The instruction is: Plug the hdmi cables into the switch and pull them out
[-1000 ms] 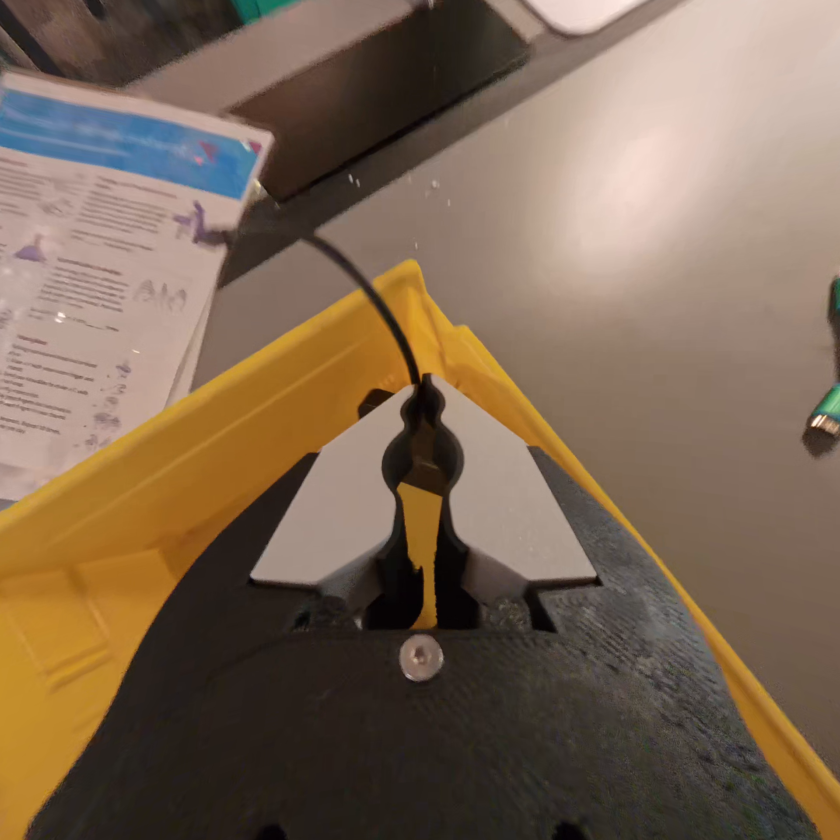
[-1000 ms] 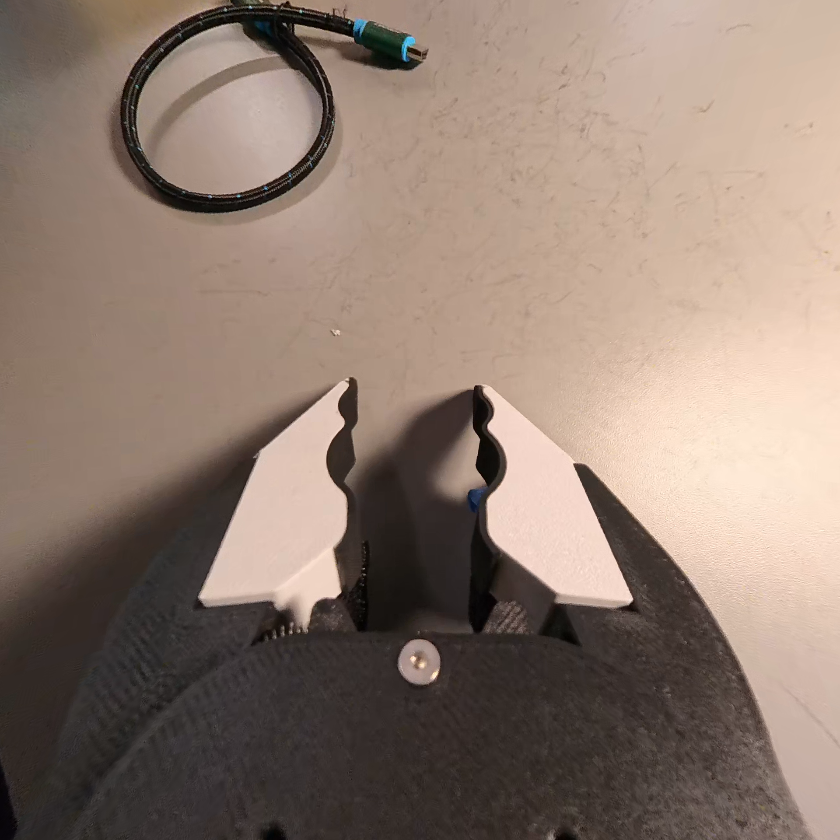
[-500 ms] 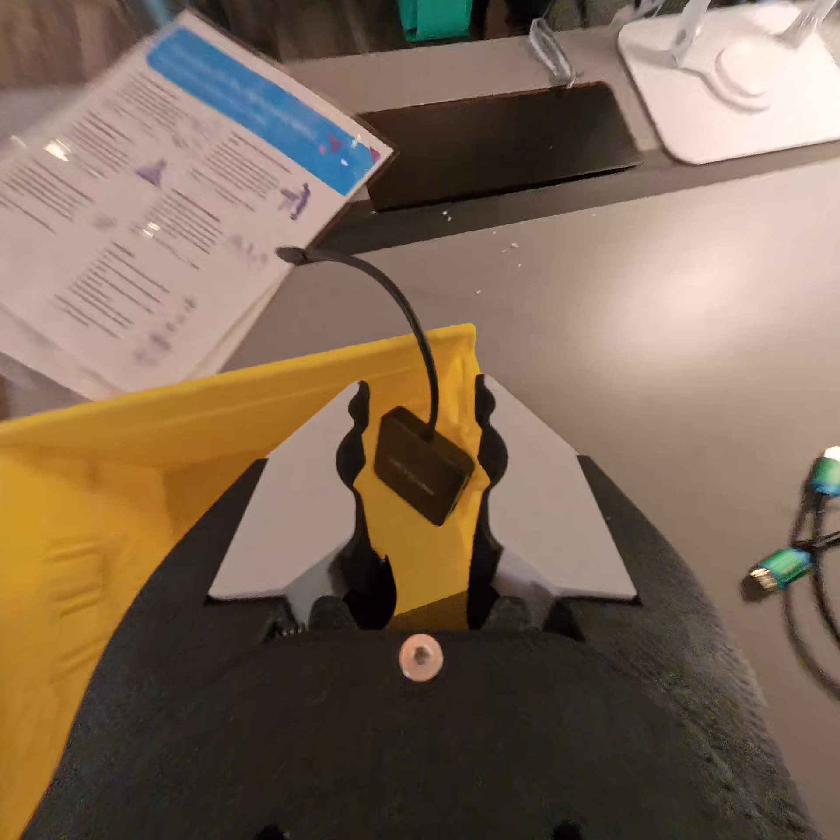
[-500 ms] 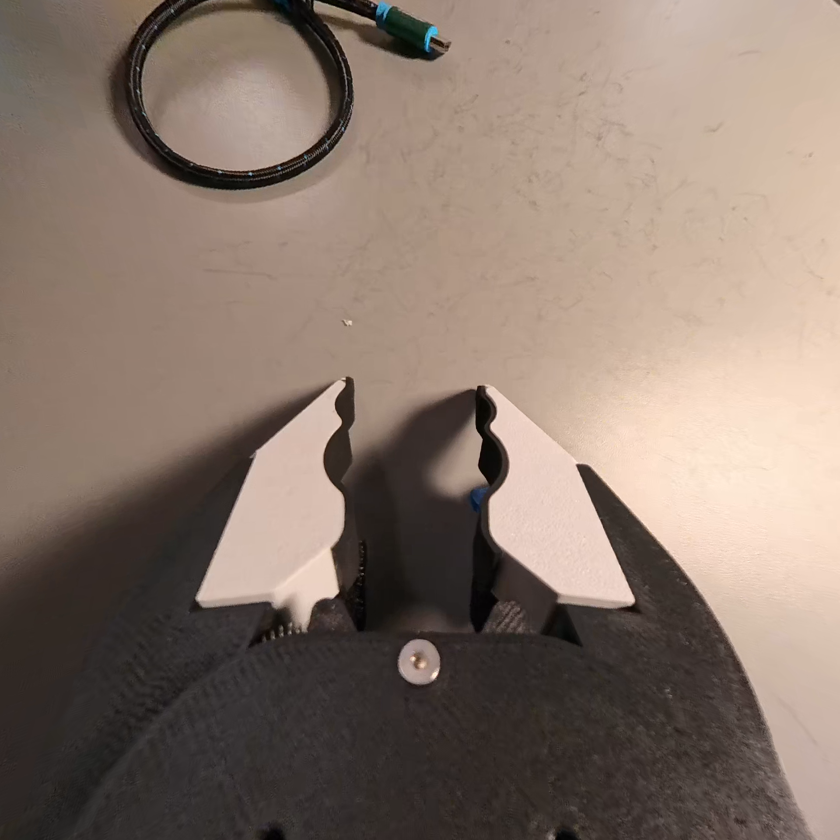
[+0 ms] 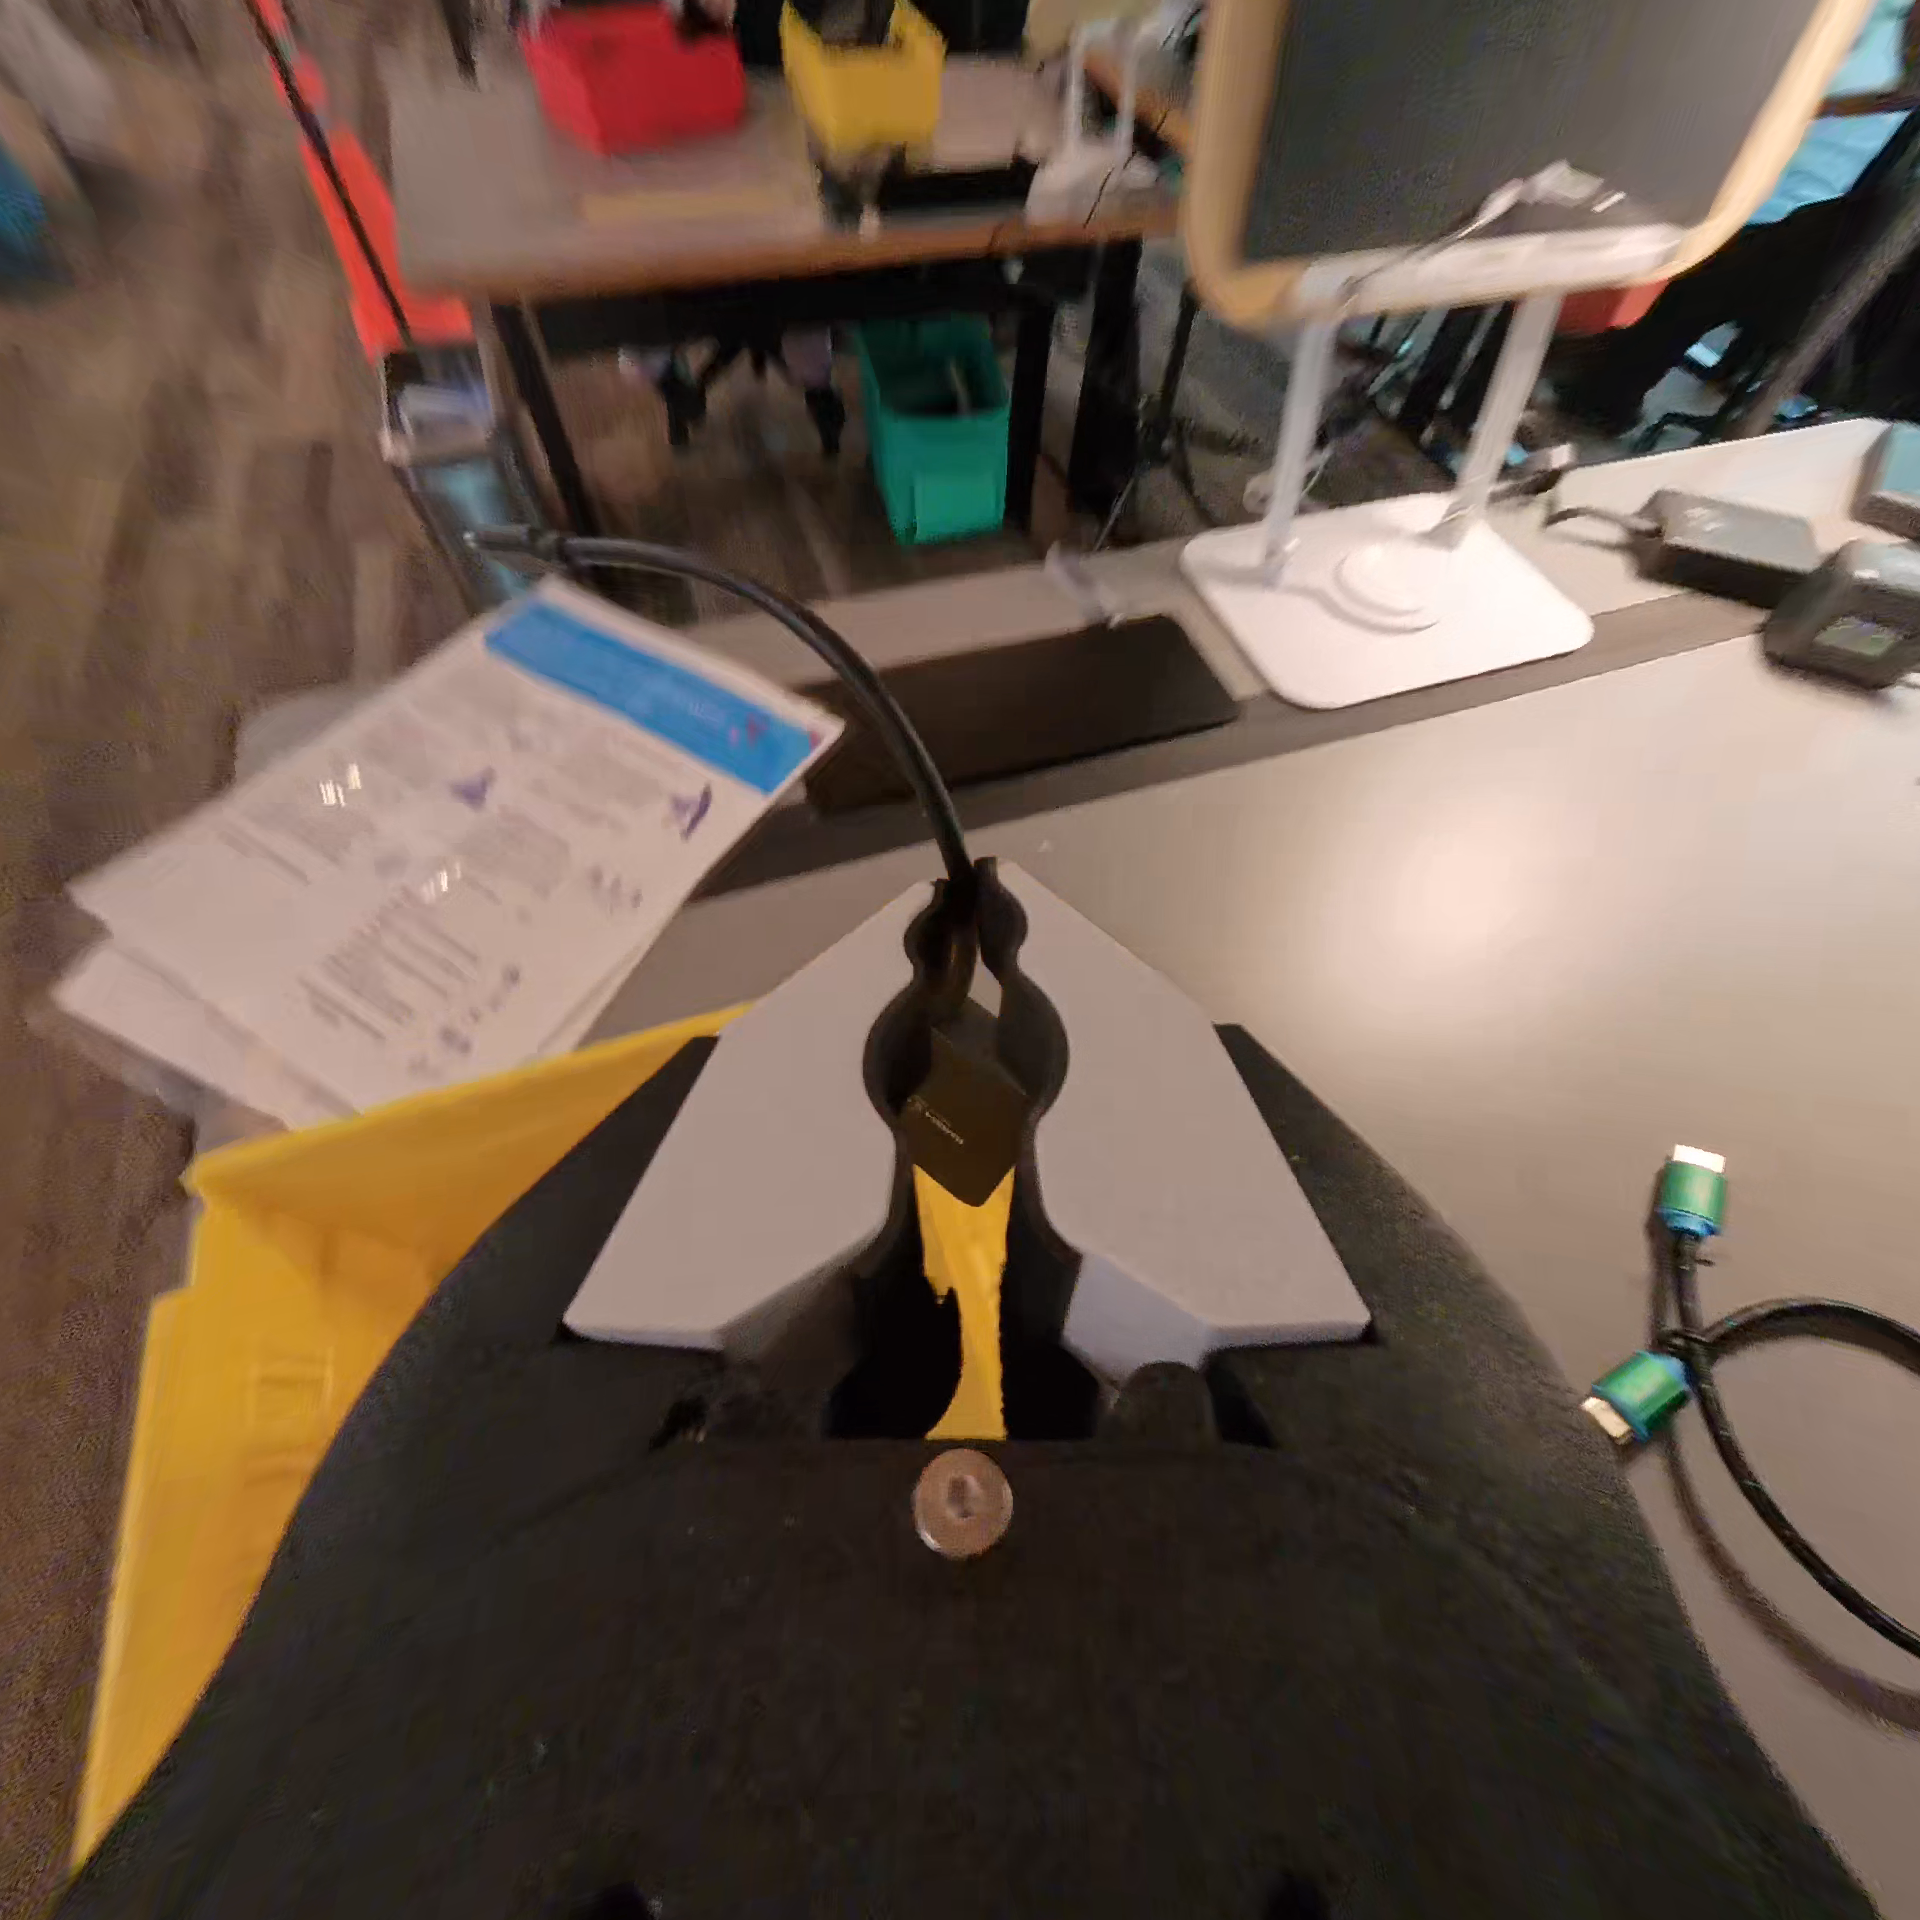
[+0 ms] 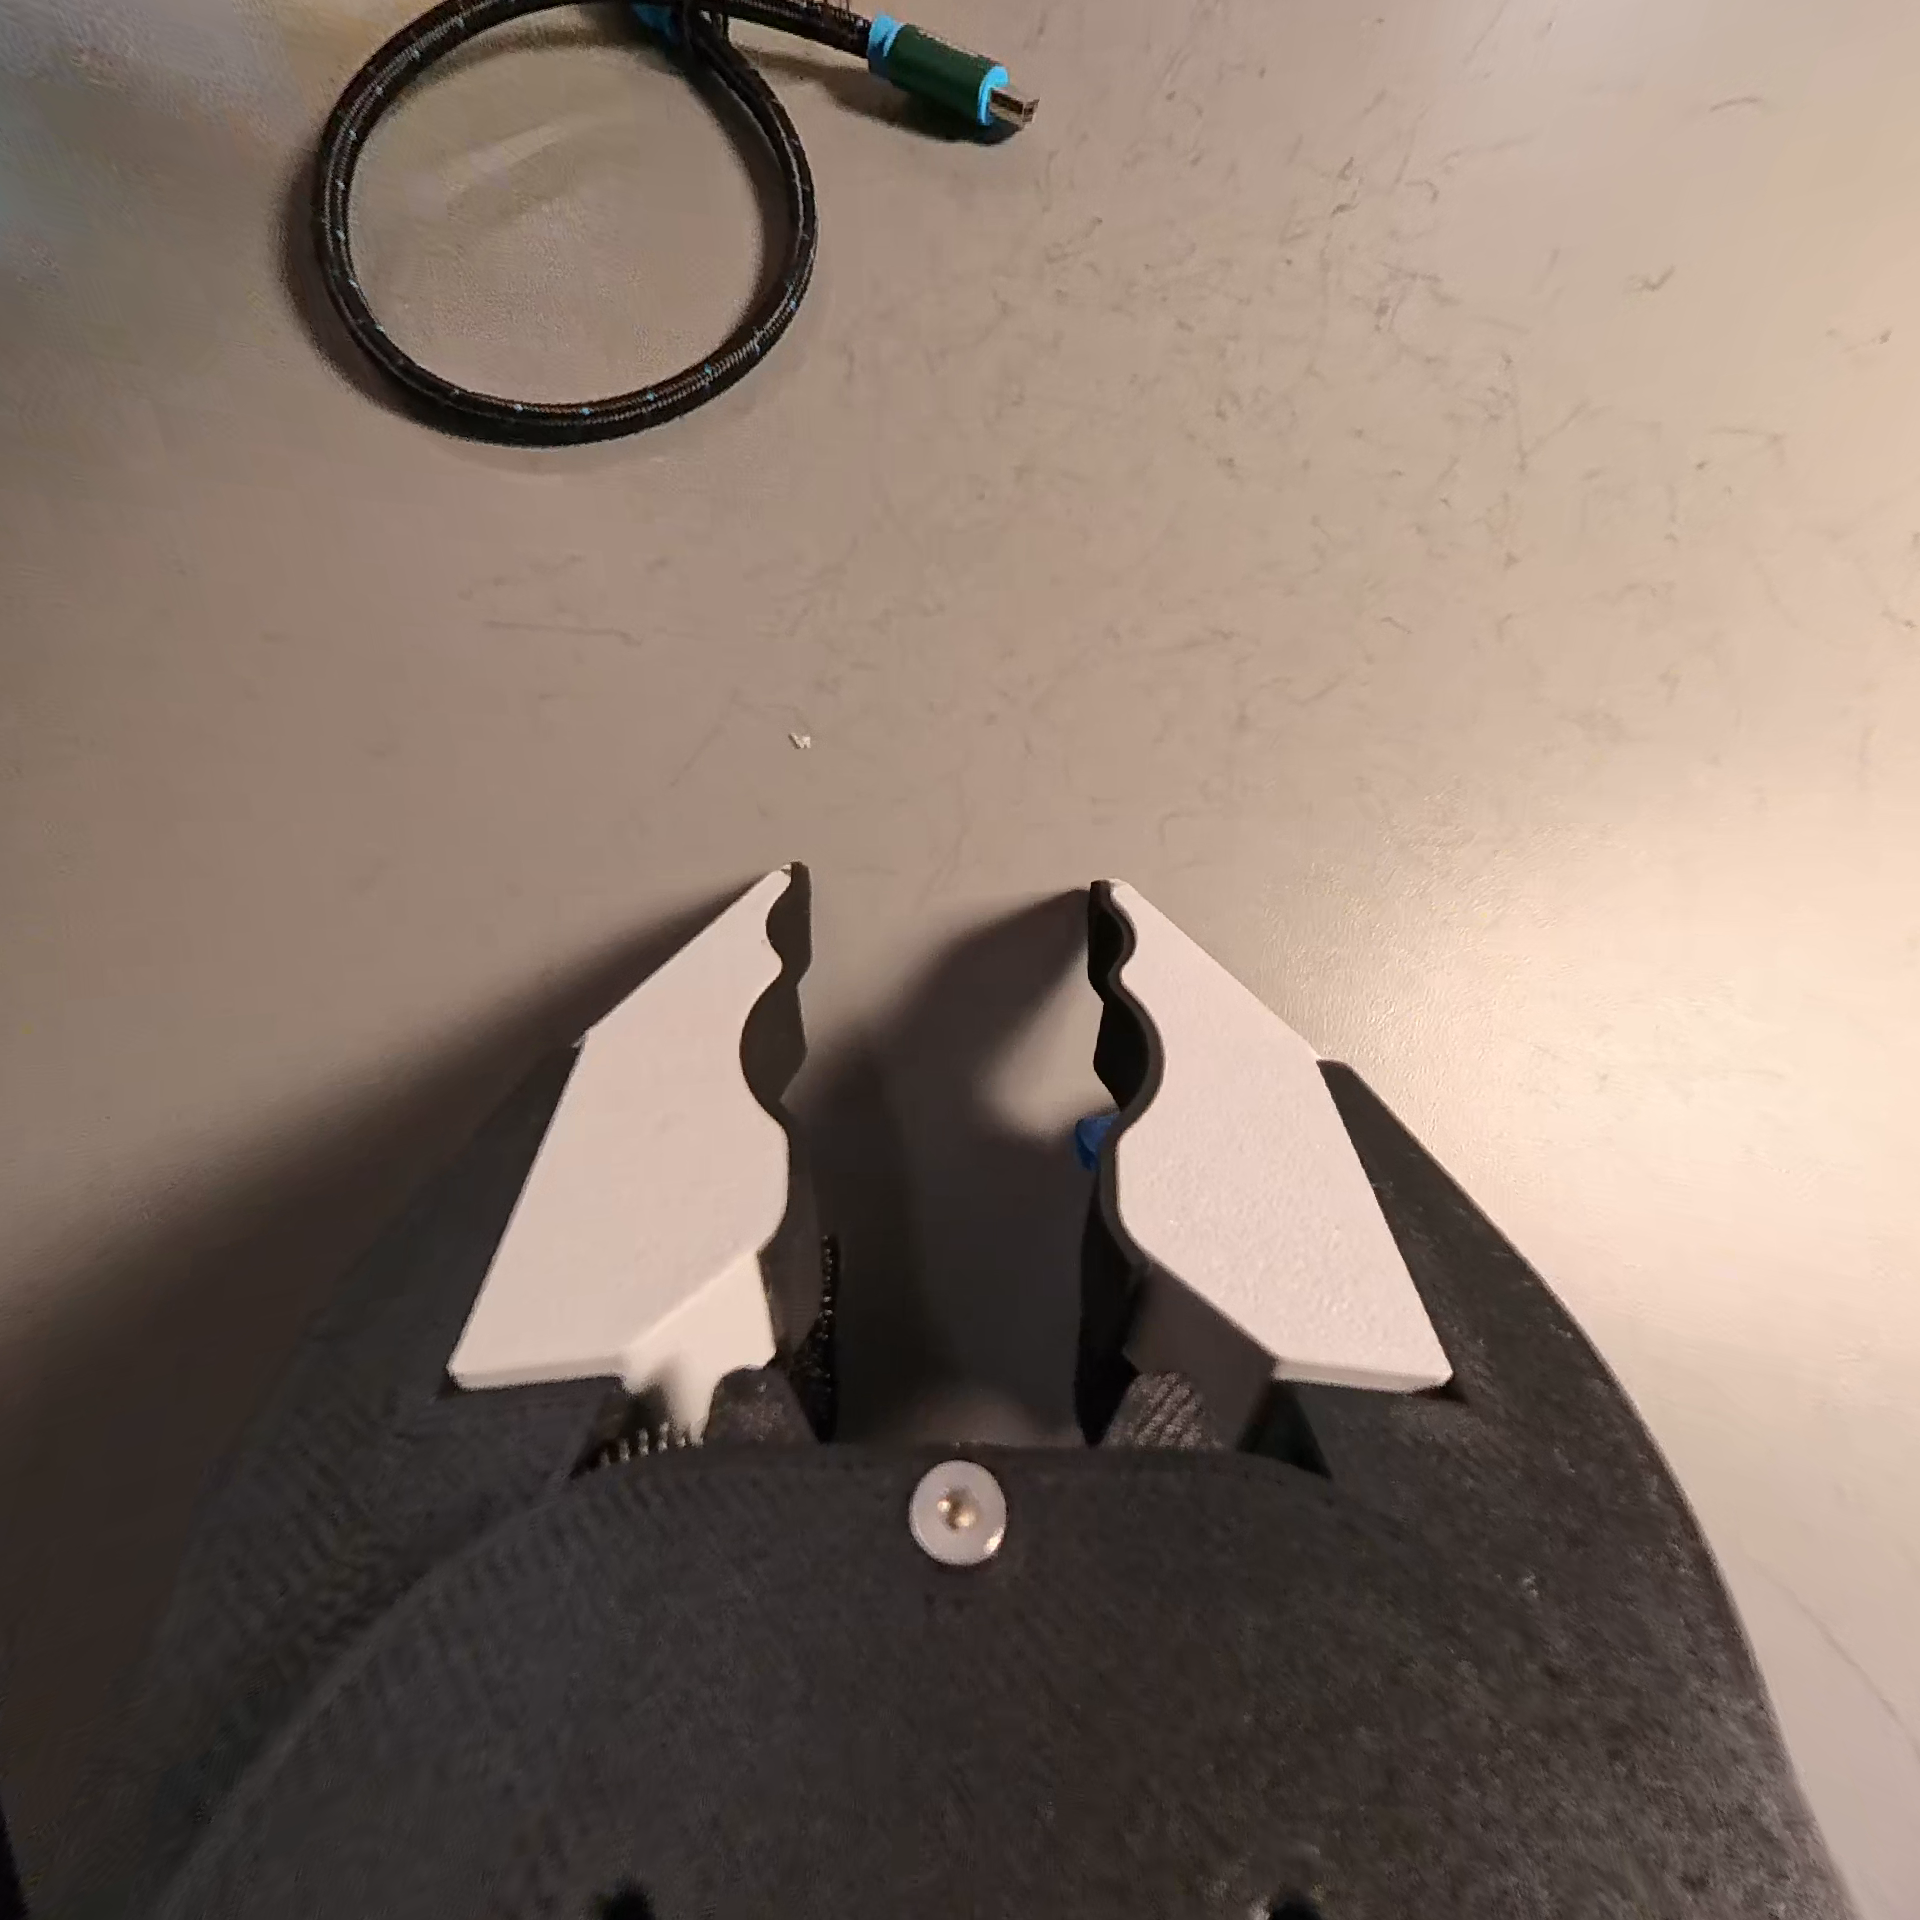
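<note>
The left gripper (image 5: 964, 904), which stood wide apart half a second ago with the small black box-shaped switch (image 5: 961, 1132) lying loose between its fingers, is now pinching that switch and its thin black lead (image 5: 831, 665), and is rising away from the yellow plastic bin (image 5: 343, 1299). The right gripper (image 6: 948, 883) is edging slightly back from the braided black cable with green plugs (image 6: 561, 239).

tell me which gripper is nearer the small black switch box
Left. The left gripper has its jaws shut on the switch box, lifted above the yellow bin. The right gripper hangs open over bare table; no box in its view.
</note>
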`<state>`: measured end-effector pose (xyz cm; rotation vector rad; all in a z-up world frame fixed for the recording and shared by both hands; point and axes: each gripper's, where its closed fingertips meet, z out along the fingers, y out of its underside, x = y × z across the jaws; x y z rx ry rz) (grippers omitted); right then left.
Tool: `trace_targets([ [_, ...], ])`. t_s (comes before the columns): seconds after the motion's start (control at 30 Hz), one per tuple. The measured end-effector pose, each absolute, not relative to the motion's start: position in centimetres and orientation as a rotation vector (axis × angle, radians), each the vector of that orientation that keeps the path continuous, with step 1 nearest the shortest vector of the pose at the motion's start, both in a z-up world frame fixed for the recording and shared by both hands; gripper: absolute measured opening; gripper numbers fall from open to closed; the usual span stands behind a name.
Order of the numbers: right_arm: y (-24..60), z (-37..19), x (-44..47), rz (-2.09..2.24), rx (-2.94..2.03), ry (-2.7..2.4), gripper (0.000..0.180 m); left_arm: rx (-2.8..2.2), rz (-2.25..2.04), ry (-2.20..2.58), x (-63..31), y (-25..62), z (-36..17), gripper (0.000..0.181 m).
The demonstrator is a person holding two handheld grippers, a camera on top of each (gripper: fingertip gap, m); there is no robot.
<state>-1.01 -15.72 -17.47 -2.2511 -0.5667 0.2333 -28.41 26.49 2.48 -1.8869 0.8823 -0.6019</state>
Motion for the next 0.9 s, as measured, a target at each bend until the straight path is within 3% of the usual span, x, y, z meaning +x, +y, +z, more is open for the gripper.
trace_targets([
  [0.13, -15.8, -17.5, -1.1, 0.232, -2.249, -0.578, 0.056, -1.701, -0.665, 1.062, -24.3, 19.9, 7.5, 0.004],
  [0.23, -15.8, -17.5, -1.3, 0.223, -2.243, -0.596, 0.057, -1.660, -0.807, 1.189, -20.3, 14.9, 7.6, 0.004],
  [0.7, -9.6, -13.6, -2.7, 0.125, -2.046, -0.750, 0.059, -1.742, -1.382, 1.476, -2.8, 0.4, -3.5, 0.004],
  [0.9, -5.4, -13.1, -3.4, 0.244, -1.997, -0.744, 0.099, -1.581, -1.788, 1.405, -1.3, -2.7, -4.1, 0.003],
])
